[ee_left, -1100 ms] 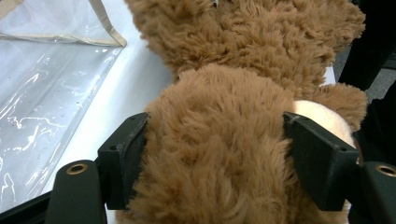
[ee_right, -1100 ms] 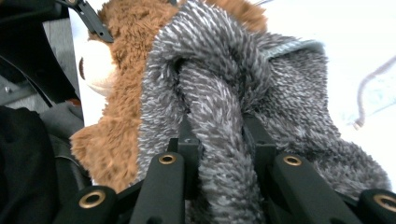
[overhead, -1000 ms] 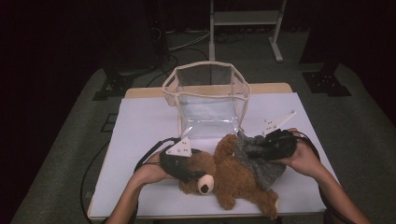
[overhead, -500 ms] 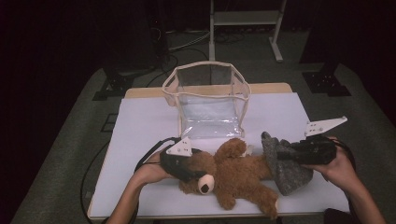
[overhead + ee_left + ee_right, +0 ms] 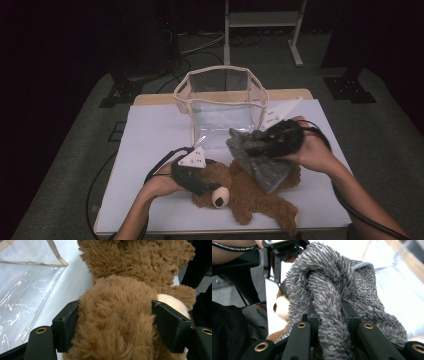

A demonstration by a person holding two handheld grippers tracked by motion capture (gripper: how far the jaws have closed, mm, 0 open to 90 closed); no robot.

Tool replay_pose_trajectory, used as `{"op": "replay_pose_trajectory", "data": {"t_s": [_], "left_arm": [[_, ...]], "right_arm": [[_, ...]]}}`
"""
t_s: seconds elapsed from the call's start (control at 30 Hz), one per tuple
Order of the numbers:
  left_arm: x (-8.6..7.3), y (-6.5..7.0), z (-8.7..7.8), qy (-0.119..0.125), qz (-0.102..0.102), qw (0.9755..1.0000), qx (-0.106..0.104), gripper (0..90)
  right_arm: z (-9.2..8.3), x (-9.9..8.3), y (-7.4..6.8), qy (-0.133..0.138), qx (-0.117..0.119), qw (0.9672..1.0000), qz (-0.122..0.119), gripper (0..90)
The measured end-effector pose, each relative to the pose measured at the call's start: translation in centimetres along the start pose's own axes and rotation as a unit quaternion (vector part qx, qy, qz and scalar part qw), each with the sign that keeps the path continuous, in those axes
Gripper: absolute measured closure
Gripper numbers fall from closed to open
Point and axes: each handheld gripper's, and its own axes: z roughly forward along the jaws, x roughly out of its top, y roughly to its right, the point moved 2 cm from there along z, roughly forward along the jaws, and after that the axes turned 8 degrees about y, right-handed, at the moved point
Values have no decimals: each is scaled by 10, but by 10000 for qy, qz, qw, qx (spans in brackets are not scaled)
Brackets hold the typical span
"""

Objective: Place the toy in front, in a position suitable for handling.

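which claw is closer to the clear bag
Right. The right claw holds the grey cloth just before the clear bag; the left claw grips the teddy bear farther back.

The left hand-held gripper (image 5: 212,187) is held low by the left hand (image 5: 162,184), its jaws pressed in from both sides on what they grip. The right hand-held gripper (image 5: 250,146) is raised in the right hand (image 5: 312,152), pointed leftward, its jaws clamped tight.
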Motion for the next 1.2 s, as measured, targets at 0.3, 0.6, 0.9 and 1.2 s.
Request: {"op": "replay_pose_trajectory", "data": {"t_s": [0.3, 0.6, 0.9, 1.2], "left_arm": [[-2, -1, -1, 67, -3, 10000, -3, 263], [-1, 0, 0, 52, -2, 10000, 14, 262], [-1, -1, 0, 38, -22, 10000, -21, 257], [-1, 0, 0, 29, -9, 10000, -11, 256]], "right_arm": [[65, -41, 30, -640, 372, 9954, 614, 721], [19, -72, 36, -333, 91, 9942, 1021, 721], [-28, -74, 21, -217, -257, 9957, 867, 719], [-12, -33, 6, -64, -51, 9995, 316, 717]]}}
